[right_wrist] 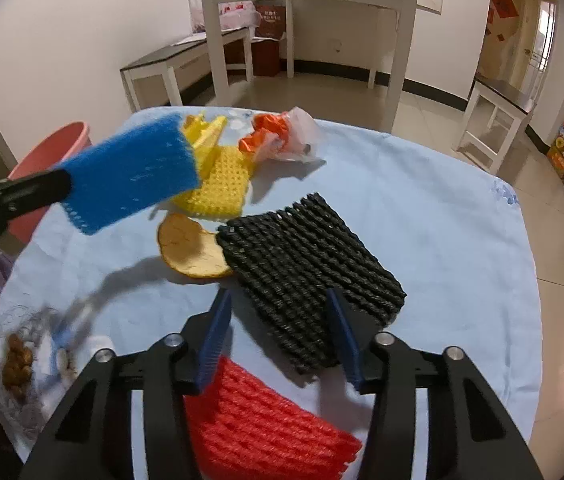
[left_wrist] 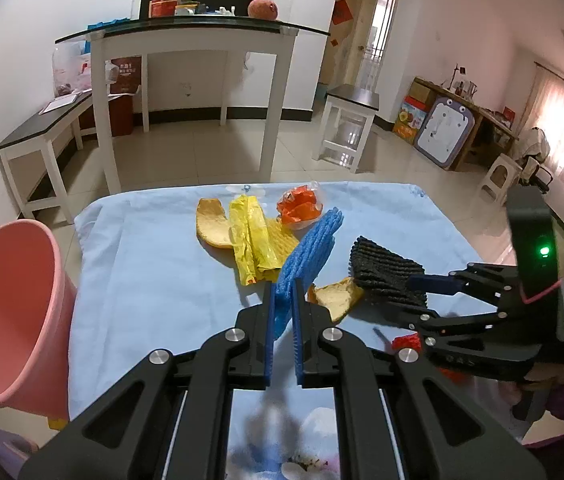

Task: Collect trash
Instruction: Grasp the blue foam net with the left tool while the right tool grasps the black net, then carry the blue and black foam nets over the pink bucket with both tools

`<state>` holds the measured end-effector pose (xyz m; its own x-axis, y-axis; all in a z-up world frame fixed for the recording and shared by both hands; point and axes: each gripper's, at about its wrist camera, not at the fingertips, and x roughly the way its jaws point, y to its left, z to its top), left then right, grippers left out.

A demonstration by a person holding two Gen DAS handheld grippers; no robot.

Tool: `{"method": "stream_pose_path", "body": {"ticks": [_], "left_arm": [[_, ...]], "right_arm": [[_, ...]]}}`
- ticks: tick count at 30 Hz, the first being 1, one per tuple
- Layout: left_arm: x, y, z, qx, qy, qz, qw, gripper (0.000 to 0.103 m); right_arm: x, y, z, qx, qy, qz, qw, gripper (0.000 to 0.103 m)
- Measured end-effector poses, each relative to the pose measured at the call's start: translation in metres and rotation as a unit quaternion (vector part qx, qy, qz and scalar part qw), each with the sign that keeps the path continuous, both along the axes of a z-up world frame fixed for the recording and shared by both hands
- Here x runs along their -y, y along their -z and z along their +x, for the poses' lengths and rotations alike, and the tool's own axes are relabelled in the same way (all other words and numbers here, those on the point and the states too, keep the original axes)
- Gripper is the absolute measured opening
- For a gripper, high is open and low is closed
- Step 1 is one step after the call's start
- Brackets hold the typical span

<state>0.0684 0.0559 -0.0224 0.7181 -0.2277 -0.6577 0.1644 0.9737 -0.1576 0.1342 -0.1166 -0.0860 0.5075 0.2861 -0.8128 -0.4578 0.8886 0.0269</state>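
Above the tabletop (left_wrist: 141,280), blue foam netting (left_wrist: 308,258) is clamped in the left gripper (left_wrist: 282,312), presumably bound for the pink bin (left_wrist: 5,312) off the left edge; the right gripper (right_wrist: 277,320), jaws apart, straddles the black netting (right_wrist: 306,256).

Blue ribbed foam net sleeve (left_wrist: 314,252), centre frame. Black ribbed foam net sleeve (right_wrist: 310,264), diagonal rope-like ridges. Red ribbed foam net sleeve (right_wrist: 265,424), bottom centre. Yellow foam mesh sleeve (right_wrist: 217,184), dotted grid pattern. Yellow crumpled plastic bag (left_wrist: 249,240). Orange-and-clear plastic wrapper (left_wrist: 300,206). Pale orange fruit peel (right_wrist: 189,246). Light blue tablecloth (left_wrist: 153,264), flower print at lower edge. Pink plastic bin (left_wrist: 5,312), left edge.
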Motion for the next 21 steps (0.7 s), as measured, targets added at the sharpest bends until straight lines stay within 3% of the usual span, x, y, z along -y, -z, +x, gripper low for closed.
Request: {"method": "stream_pose_path", "body": {"ticks": [3,7,21], "left_arm": [[-0.003,-0.001,-0.002,0.000,-0.003,-0.003,1.0000,0.007],[-0.005,-0.004,-0.005,0.003,-0.008,-0.009,0.9999,0.007],[-0.025,-0.023,-0.024,0.030,-0.042,-0.031,0.9982,0.007]], "right_arm": [[0.002,0.004,0.003,-0.004,0.004,-0.002,1.000,0.024],[0.006,0.003,0.003,-0.005,0.008,0.002,1.000,0.012],[0.017,-0.044,-0.012,0.033,0.020,0.056,0.998,0.010]]}}
